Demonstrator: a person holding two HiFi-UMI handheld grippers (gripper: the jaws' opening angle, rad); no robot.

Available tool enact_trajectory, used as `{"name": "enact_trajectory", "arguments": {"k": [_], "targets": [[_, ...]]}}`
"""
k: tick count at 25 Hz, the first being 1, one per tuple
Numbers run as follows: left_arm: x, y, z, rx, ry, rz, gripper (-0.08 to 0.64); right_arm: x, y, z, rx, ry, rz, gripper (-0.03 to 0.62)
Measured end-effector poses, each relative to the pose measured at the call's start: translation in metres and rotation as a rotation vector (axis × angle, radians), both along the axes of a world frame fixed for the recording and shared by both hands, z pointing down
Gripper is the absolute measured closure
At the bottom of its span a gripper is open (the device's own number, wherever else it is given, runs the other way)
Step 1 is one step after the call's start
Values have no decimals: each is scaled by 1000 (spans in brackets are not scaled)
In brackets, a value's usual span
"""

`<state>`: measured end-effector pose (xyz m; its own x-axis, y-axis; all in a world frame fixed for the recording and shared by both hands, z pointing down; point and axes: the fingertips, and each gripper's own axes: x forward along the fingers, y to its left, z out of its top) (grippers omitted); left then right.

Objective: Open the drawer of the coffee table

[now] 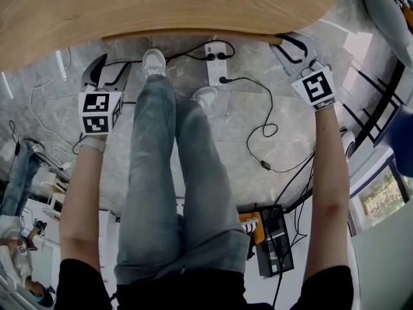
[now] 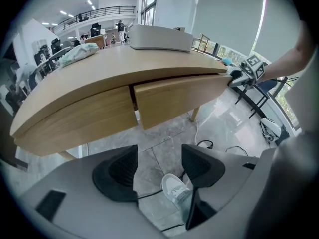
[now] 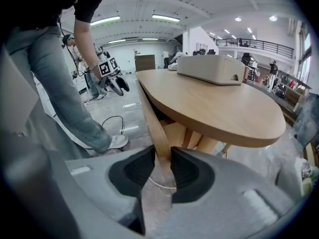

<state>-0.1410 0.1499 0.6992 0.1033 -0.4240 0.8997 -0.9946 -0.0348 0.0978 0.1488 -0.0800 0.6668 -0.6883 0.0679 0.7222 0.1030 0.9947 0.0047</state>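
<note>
The coffee table (image 1: 161,5) has an oval wooden top and two curved drawer fronts under its near edge. My right gripper (image 3: 163,163) is shut on the thin end edge of the right drawer front (image 3: 152,118), and a dark gap shows behind that panel. In the left gripper view the same drawer front (image 2: 174,96) sits slightly proud of the left one (image 2: 84,118), with the right gripper (image 2: 239,76) at its far end. My left gripper (image 2: 159,166) hangs open over the floor in front of the table, nothing between its fingers. In the head view, the left gripper (image 1: 106,70) and right gripper (image 1: 287,44) flank my legs.
A white box (image 2: 159,38) lies on the tabletop. On the floor are a power strip (image 1: 216,63) and a black cable (image 1: 264,131). My legs and white shoes (image 1: 153,62) stand between the grippers. Black equipment (image 1: 274,237) sits behind my feet.
</note>
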Motion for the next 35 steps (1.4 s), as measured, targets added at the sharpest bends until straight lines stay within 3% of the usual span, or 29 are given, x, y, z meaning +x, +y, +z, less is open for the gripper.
{"name": "enact_trajectory", "arguments": {"k": [12,18,24,35], "targets": [[-20,-60,-21,137,-44,45,285,-1,-3,1,3,38,128,474],[-12,-66,-22,144,-30,56,308,-1,-2,3,8,58,166,471],[-21,-63,-22,156,-48,-37,394,0,1,4,10,64,172,473],[-5,-27,-24,127,-53,-32,394,18,37,3,-7,86,135,480]]}}
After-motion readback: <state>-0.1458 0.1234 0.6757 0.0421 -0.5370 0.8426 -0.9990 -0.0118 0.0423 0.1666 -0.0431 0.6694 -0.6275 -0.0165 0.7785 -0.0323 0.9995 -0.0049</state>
